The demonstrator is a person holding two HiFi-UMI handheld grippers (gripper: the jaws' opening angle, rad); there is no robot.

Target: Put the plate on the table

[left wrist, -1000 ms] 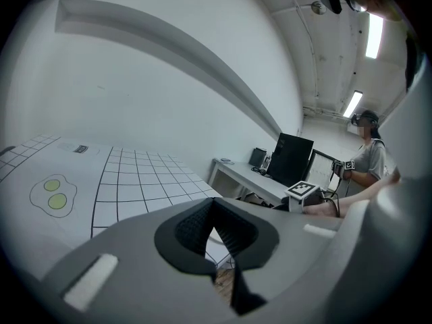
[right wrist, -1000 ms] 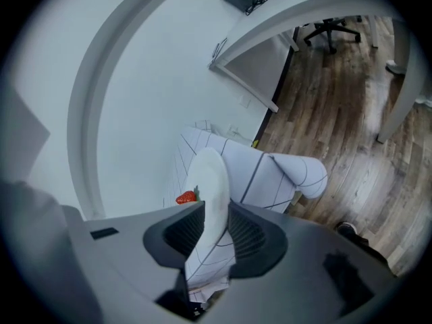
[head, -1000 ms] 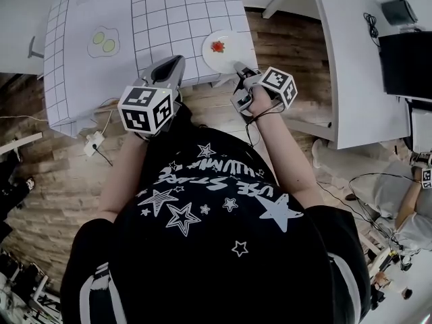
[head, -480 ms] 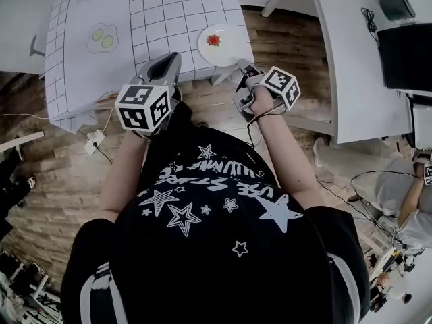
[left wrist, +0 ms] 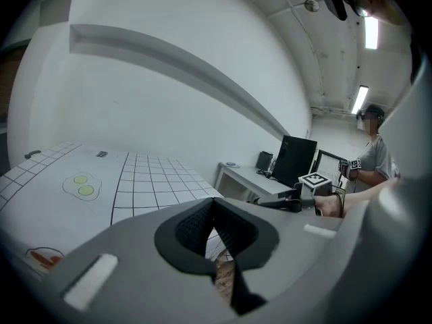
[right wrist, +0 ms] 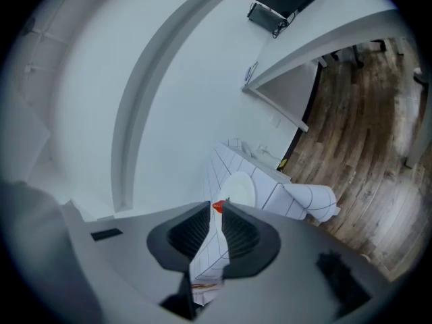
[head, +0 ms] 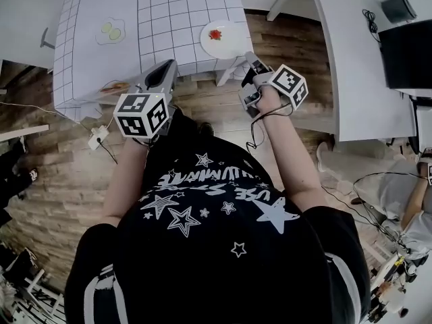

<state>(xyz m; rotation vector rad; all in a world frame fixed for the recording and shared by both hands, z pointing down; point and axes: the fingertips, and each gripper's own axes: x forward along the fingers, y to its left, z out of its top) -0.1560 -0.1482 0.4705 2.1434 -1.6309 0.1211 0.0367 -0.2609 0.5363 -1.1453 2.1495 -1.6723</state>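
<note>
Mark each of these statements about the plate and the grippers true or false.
1. The plate lies on the gridded table. True.
2. The right gripper grips the plate. False: nothing is between its jaws, and the plate lies apart from it on the table.
3. A small red item sits on the plate. True.
4. The left gripper carries the plate. False: it holds nothing, and the plate is nearer the right gripper.
5. The plate is on the wooden floor. False: it is on the table.

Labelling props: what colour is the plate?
White plate, red item at its centre; best in head view.
</note>
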